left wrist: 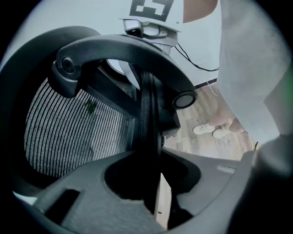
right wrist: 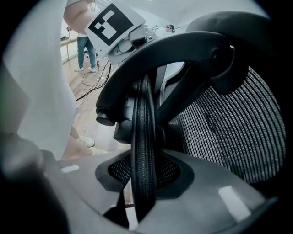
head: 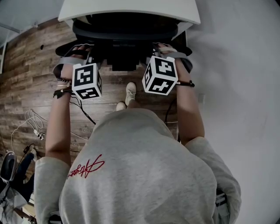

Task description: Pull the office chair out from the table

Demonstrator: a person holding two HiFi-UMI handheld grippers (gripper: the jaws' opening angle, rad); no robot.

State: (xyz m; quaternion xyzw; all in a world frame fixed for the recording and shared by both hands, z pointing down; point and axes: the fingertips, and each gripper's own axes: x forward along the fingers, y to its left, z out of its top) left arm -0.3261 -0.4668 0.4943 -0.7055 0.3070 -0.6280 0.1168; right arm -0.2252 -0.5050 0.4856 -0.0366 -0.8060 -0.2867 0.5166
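The black office chair (head: 124, 33) is tucked under the white table (head: 131, 11), and its back faces me. My left gripper (head: 78, 56) is shut on the left edge of the backrest, my right gripper (head: 168, 51) on the right edge. In the left gripper view the jaws (left wrist: 151, 183) close on the dark backrest rim (left wrist: 147, 123), with the mesh back (left wrist: 73, 132) to the left. In the right gripper view the jaws (right wrist: 143, 183) pinch the mesh-covered rim (right wrist: 143, 137). A curved black bar (right wrist: 151, 55) arches across the top of the backrest.
The floor is wood plank (head: 30, 74), with loose cables (head: 33, 122) at the left. A pale wall (head: 236, 65) runs along the right. My white shoes (head: 129, 94) stand just behind the chair. Another person (right wrist: 86, 43) stands far off in the right gripper view.
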